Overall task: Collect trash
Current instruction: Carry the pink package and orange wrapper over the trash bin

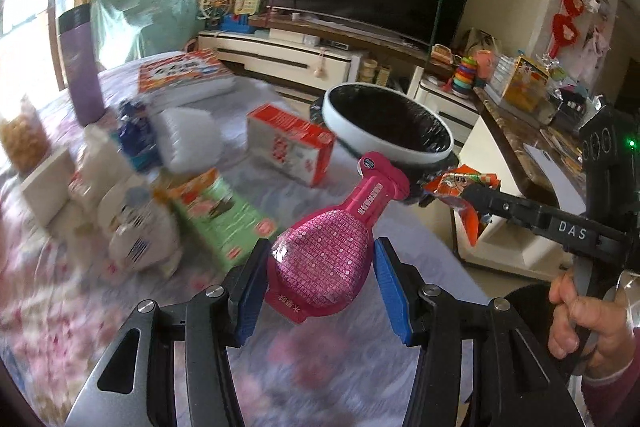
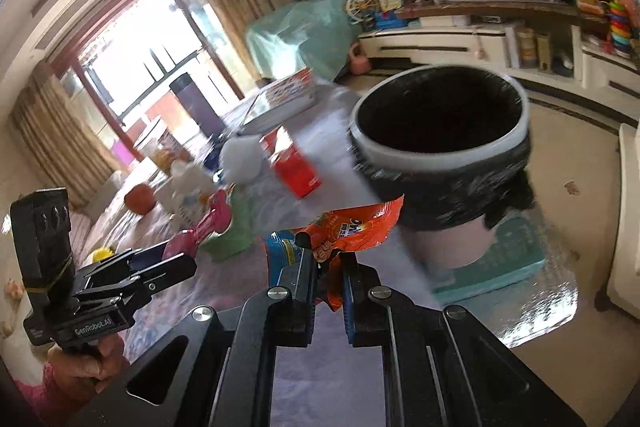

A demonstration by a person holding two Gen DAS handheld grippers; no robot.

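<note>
My left gripper [image 1: 320,263] is shut on a pink foil-topped pack [image 1: 324,267] and holds it above the table, its neck pointing at the bin. The bin [image 1: 390,125] has a white rim and a black liner and stands past the table's far right edge; it also shows in the right wrist view [image 2: 440,131]. My right gripper [image 2: 326,251] is shut on an orange and blue snack wrapper [image 2: 352,227], held just short of the bin. In the left wrist view the right gripper [image 1: 448,191] with the wrapper [image 1: 460,187] is beside the bin's rim.
The floral-cloth table [image 1: 80,307] carries a red box [image 1: 292,147], a green box [image 1: 224,215], white bottles [image 1: 132,219], a white bag [image 1: 188,139], a book [image 1: 184,75] and a purple flask [image 1: 80,63]. A TV cabinet [image 1: 288,55] is behind.
</note>
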